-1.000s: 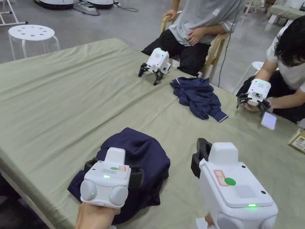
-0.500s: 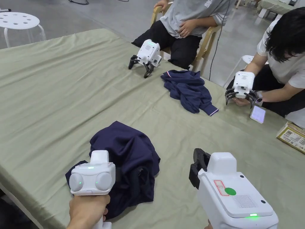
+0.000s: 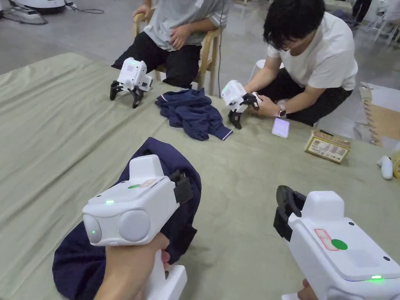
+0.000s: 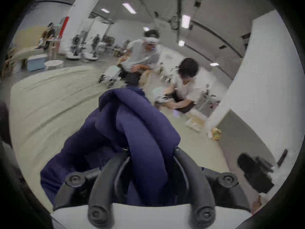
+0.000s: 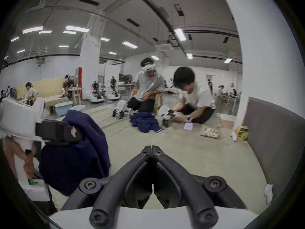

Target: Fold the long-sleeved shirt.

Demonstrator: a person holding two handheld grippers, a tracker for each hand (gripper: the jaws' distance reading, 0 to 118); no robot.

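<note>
I am holding my left gripper (image 4: 151,151) over the near left part of the table (image 3: 58,129), which is wearing a pale green sheet. Its jaws are closing on a thick fold of the dark blue long-sleeved shirt (image 3: 172,164), and the cloth is filling the gap between them. The shirt is bunching up in a crumpled heap. Part of it is lifting up with the jaws, and the rest is hanging down and lying on the sheet near the table's front edge. In the right gripper view the shirt is draping down from that gripper in a big soft lump.

I am keeping my right gripper (image 5: 151,148) to the right of the shirt, apart from it. Its jaws are pressing tip to tip, and they are holding nothing. Bare green sheet is lying under them.

Across the table, another blue garment (image 3: 193,113) is lying in a heap. A spare white gripper (image 3: 131,78) is standing on the sheet just left of it. A person in a white top (image 3: 316,58) is holding one more gripper (image 3: 238,99) just right of it. A phone (image 3: 280,127) and a small box (image 3: 327,146) are lying on the sheet near that person. Another person in a grey top (image 3: 175,19) is sitting on a chair behind the table.
</note>
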